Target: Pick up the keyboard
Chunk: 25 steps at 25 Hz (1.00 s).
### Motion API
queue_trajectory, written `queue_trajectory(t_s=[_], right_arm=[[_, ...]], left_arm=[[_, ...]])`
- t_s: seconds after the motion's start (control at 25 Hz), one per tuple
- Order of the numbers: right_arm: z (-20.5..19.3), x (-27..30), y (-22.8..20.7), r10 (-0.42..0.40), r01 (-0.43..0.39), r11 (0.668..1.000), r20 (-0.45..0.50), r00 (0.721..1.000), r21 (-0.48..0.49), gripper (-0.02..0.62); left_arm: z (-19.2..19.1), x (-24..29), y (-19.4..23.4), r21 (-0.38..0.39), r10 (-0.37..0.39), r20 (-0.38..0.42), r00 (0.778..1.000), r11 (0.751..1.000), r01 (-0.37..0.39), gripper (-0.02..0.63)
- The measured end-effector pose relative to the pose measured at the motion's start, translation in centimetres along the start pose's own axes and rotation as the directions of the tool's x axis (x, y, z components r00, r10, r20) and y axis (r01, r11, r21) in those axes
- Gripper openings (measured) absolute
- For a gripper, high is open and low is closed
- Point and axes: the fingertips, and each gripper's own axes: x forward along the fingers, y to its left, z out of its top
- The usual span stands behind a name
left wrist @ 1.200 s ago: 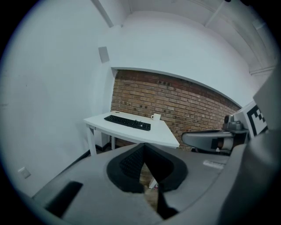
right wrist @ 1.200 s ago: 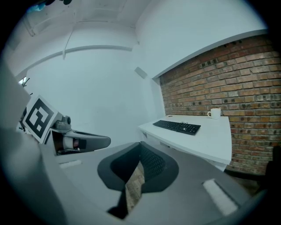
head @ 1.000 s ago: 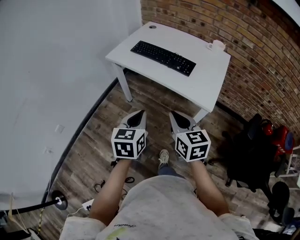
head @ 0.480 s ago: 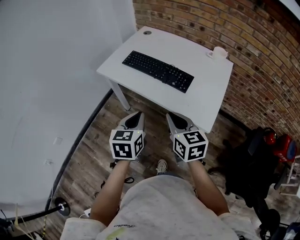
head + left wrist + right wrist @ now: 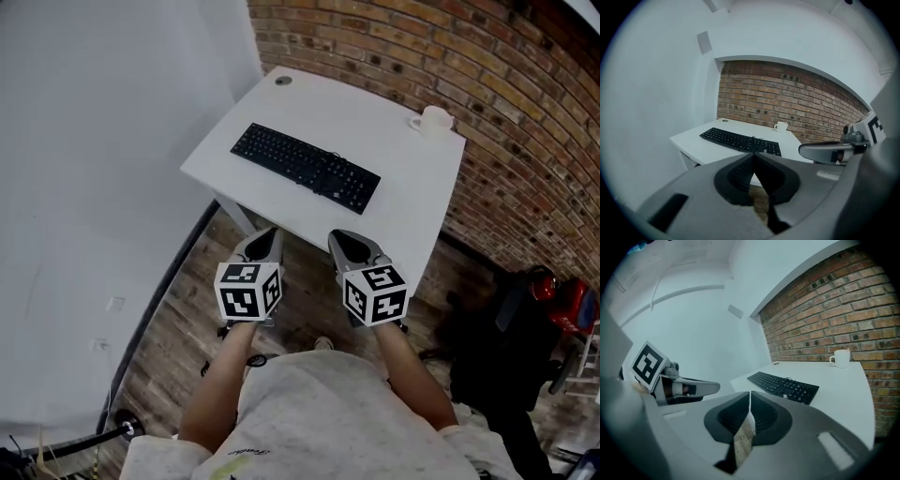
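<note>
From the head view, the black keyboard [image 5: 307, 168] lies flat and slanted near the middle of the white table [image 5: 403, 192]. A white cup [image 5: 434, 119] stands at the far corner by the brick wall [image 5: 497, 84]. The left gripper [image 5: 267, 236] and the right gripper [image 5: 342, 239] are side by side at the table's near edge, apart from the keyboard.

In the left gripper view, its jaws are pressed together with nothing in them. The keyboard [image 5: 738, 139] lies ahead on the table.

In the right gripper view, its jaws are closed and empty too. The keyboard [image 5: 783, 386] lies ahead, and the cup [image 5: 841, 358] is farther back.
</note>
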Motion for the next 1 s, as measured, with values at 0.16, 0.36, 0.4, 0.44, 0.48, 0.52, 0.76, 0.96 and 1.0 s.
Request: queue_trajectory(t_s=[0.16,0.36,0.4,0.44,0.48,0.52,0.76,0.96,1.0], right_arm=[[0.7,1.0,-1.4,0.004,-0.004,1.0,0.012,1.0,0.014,0.006],[1.2,2.3,-3.0,-0.016,0.015,1.0,0.013,1.0,0.028,0.006],[1.2,2.7,-3.3,-0.02,0.02,0.999,0.013,1.0,0.03,0.006],[1.3,3.1,-3.6,-0.026,0.025,0.999,0.014,1.0,0.033,0.008],[1.3,3.5,-3.9,-0.033,0.032,0.999,0.015,0.999,0.034,0.008],[1.4,3.9,-4.2,-0.042,0.042,0.999,0.016,0.999,0.033,0.008],[2.0,6.8,-6.5,-0.125,0.124,0.992,0.018,0.992,0.026,0.009],[2.8,9.8,-8.5,-0.214,0.213,0.975,0.007,0.977,0.061,0.017],[2.8,10.5,-8.9,-0.232,0.231,0.971,0.004,0.973,0.069,0.018]], left_arm=[[0.9,1.6,0.7,0.004,0.005,-0.003,1.0,1.0,-0.005,-0.005],[1.5,3.4,2.0,0.014,0.011,-0.01,1.0,1.0,-0.01,-0.003],[1.6,3.9,2.3,0.016,0.01,-0.012,1.0,1.0,-0.01,-0.005],[1.8,4.4,2.7,0.019,0.009,-0.014,1.0,1.0,-0.009,-0.005],[1.9,5.0,3.1,0.022,0.007,-0.016,1.0,1.0,-0.006,-0.003],[2.1,5.6,3.5,0.026,0.004,-0.018,1.0,1.0,-0.003,-0.005],[3.5,9.4,6.2,0.04,-0.04,-0.034,0.999,0.998,0.042,-0.003],[5.0,12.9,8.9,0.06,-0.099,-0.056,0.994,0.993,0.102,-0.003],[5.2,13.6,9.6,0.06,-0.109,-0.06,0.992,0.992,0.112,-0.003]])
